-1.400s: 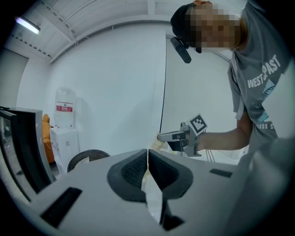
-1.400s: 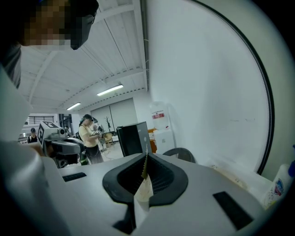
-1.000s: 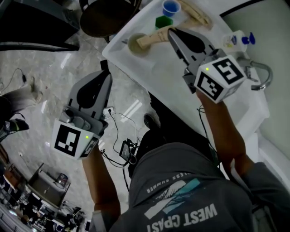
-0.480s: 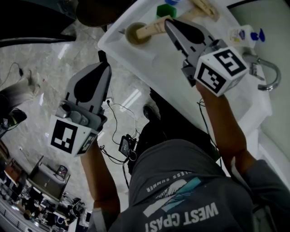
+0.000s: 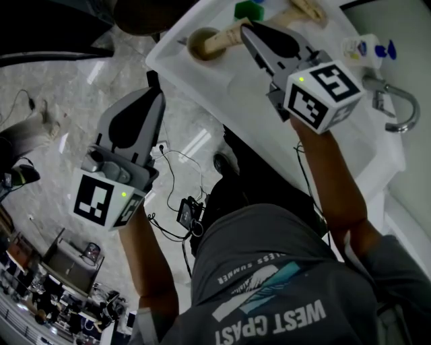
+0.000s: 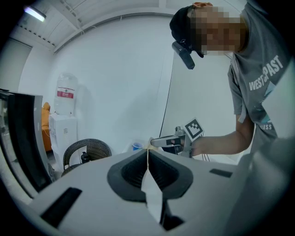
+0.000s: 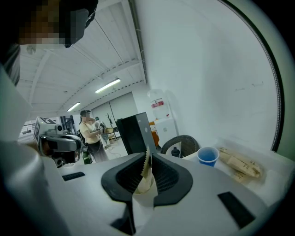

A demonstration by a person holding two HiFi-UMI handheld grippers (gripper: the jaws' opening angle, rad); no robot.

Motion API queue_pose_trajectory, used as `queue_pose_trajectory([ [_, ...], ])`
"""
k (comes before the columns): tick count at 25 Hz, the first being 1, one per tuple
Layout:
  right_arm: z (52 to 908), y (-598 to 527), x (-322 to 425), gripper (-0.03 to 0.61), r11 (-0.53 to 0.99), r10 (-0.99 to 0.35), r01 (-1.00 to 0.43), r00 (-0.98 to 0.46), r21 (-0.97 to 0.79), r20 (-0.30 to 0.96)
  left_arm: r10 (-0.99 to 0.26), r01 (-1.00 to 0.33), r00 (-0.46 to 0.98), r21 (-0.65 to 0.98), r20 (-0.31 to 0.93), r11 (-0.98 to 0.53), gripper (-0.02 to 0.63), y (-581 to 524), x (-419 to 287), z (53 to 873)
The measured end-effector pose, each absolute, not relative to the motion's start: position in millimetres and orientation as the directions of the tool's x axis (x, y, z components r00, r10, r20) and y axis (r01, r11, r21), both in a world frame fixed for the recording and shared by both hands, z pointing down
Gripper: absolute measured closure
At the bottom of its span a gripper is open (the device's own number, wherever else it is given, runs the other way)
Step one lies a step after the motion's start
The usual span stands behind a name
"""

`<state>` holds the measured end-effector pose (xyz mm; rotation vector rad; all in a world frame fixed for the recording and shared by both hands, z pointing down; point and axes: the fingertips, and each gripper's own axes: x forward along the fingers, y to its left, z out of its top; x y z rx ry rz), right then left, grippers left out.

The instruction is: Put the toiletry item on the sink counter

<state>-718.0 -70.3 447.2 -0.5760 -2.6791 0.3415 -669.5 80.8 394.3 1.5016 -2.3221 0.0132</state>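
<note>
My right gripper (image 5: 247, 27) is clenched, its jaws all but together. In the right gripper view a thin cream sliver with a toothed edge shows in the slit between them. I cannot tell whether anything is pinched there or whether it is only something seen past the jaws. The tip hangs over the white worktop (image 5: 229, 81), right at the end of the wooden brush (image 5: 214, 40), and I cannot tell whether they touch. The brush is pale wood, with a straight handle and a round head that is darker in the middle. It lies flat near the worktop's front corner, with the head at 8 o'clock from my tip. A green thing (image 5: 249, 9) sits at 12 o'clock from the tip and a cream package (image 5: 303, 10) at 2 o'clock. A blue cup (image 7: 208, 156) stands beside that package in the right gripper view. A small white bottle (image 5: 357, 48) with a blue cap lies at 1 o'clock from my marker cube, near the curved tap (image 5: 397, 108) at 3 o'clock. My left gripper (image 5: 159, 94) is clenched too, its jaws meeting in a thin line with nothing held. It hangs off the worktop, over the marbled floor (image 5: 81, 87), at 8 o'clock from the right one.
</note>
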Motion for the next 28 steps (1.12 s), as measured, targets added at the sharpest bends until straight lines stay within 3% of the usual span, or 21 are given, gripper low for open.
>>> queue_pose_trajectory([
  [4, 448.1, -73.8, -722.1, 0.420, 0.903, 0.405, 0.323, -0.858, -0.283, 0.316, -0.877, -0.881, -0.371, 0.182, 0.306, 0.436, 0.603, 84.7, -670.6, 392.0],
  [13, 399.3, -85.2, -707.4, 0.393, 0.945, 0.311, 0.271, -0.917, -0.182, 0.250, -0.872, -0.877, -0.411, 0.145, 0.266, 0.458, 0.603, 105.0, -658.1, 361.3],
  [15, 379.9, -86.2, -697.5, 0.398, 0.952, 0.294, 0.264, -0.929, -0.152, 0.224, -0.870, -0.877, -0.420, 0.131, 0.257, 0.462, 0.603, 110.3, -650.9, 350.6],
  [20, 330.6, -75.2, -672.9, 0.520, 0.947, 0.321, 0.313, -0.932, -0.074, 0.167, -0.866, -0.875, -0.449, 0.086, 0.218, 0.476, 0.603, 125.6, -634.9, 320.6],
  [28, 267.4, -19.6, -620.7, 0.549, 0.883, 0.462, 0.470, -0.870, 0.003, 0.174, -0.860, -0.869, -0.482, 0.033, 0.167, 0.493, 0.603, 159.8, -593.1, 269.6],
])
